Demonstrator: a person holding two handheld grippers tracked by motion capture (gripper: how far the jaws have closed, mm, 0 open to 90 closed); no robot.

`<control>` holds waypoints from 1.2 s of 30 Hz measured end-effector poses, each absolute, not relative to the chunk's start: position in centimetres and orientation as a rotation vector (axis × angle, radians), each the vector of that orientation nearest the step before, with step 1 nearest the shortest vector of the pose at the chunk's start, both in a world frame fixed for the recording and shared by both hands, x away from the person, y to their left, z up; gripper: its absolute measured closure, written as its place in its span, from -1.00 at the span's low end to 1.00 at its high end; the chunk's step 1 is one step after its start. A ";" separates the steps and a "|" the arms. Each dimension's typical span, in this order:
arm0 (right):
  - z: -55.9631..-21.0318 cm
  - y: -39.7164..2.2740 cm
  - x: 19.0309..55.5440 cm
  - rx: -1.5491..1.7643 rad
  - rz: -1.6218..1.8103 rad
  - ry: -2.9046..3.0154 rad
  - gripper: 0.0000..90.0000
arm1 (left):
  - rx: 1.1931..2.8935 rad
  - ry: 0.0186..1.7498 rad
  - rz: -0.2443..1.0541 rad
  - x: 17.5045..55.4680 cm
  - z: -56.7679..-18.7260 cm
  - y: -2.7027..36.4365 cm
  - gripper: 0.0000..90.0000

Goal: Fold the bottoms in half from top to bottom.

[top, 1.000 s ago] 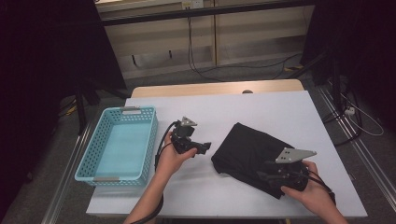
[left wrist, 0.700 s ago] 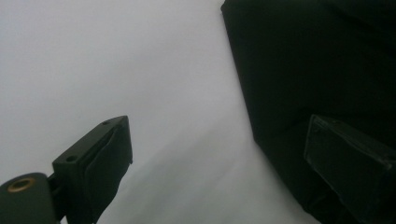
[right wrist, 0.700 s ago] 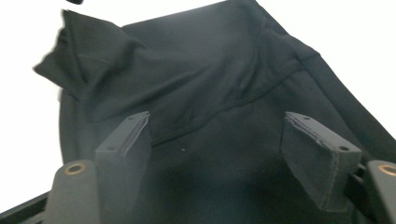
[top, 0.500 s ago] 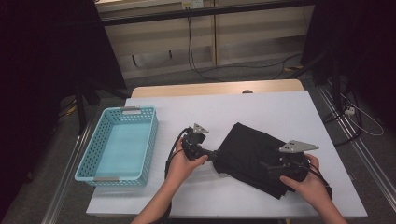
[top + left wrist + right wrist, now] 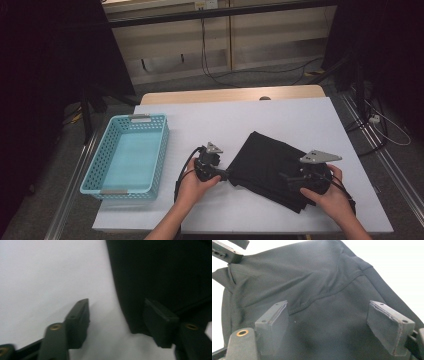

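— Looking from the person's side of the table (image 5: 280,112), what comes first?

— First come the two hands, each one with a gripper. The right gripper (image 5: 287,178) lies over the near right part of a folded black garment (image 5: 272,162). In the right gripper view its jaws stand wide apart above the cloth (image 5: 322,290), and no pad presses on it, so it holds nothing. These jaws have just been opening a little more.

— And the left one?

— The left gripper (image 5: 228,174) is at the left corner of the garment, pointing toward it. Its jaws have just been closing, but in the left gripper view they are not closed yet: one pad is over the white table (image 5: 45,275), the other over the dark cloth (image 5: 160,270), and the edge of the garment runs between them (if the pads already touch the cloth, I cannot tell).

— Where does the garment lie?

— It lies flat on the table, in the near right half, turned at an angle like a diamond.

— What is farther away?

— On the left side stands a light blue basket (image 5: 161,150), well apart from the garment. Behind the table runs a pale wall with black cables (image 5: 210,65) hanging down.
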State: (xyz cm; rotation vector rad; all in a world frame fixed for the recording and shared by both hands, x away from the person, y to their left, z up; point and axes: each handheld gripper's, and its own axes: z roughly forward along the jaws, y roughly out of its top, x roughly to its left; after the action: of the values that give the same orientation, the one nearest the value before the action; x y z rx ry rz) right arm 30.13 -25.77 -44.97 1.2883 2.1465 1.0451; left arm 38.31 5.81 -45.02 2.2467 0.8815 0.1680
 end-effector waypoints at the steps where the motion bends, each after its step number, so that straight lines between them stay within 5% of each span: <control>1: -45.0 -25.8 30.1 1.289 1.043 2.147 -0.61 | 2.244 0.887 0.160 38.3 -45.1 5.7 0.00; 11: -44.7 -25.9 29.9 1.290 1.048 2.126 -0.61 | 2.247 0.929 0.093 38.4 -44.9 5.5 0.29; 18: -44.7 -26.0 29.7 1.290 1.050 2.117 -0.61 | 2.231 0.940 -0.016 38.4 -44.9 5.2 0.77; 36: -44.1 -26.7 29.9 1.293 1.128 2.088 -0.62 | 2.216 1.020 -0.054 40.9 -43.5 6.7 0.90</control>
State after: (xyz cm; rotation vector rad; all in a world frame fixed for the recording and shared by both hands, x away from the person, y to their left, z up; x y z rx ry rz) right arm 29.94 -26.66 -44.13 1.2926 2.0882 1.1281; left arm 40.92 6.67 -43.52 2.2159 1.0200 -0.0536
